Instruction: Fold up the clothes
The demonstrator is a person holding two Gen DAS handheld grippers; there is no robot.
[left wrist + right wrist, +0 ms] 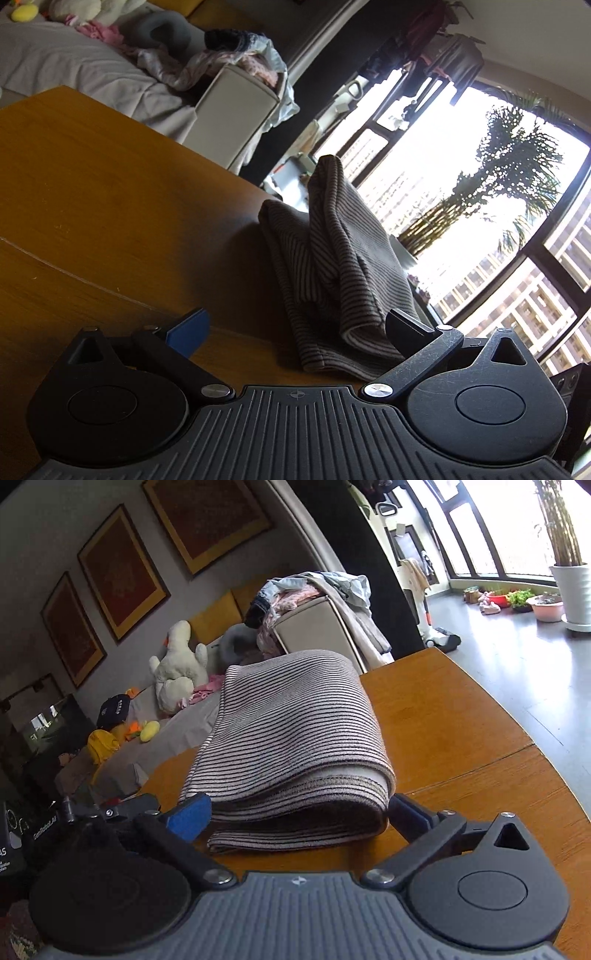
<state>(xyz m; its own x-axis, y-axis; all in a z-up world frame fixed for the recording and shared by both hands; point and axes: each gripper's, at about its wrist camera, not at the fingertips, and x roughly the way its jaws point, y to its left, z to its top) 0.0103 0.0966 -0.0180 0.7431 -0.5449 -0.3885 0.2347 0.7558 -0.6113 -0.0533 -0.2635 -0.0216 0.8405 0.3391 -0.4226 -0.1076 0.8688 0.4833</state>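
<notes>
Spreading across both views, the wooden table [461, 716] carries a striped folded garment [295, 738] that lies at twelve o'clock from the right gripper [299, 818]. That gripper's jaws stand wide apart, flanking the near folded edge without clamping it. In the left wrist view the same garment [332, 258] sits at one o'clock from the left gripper [295, 332], one flap rising upright; these jaws also gape wide, the right finger [406, 328] just beside the cloth's hem, gripping nothing
</notes>
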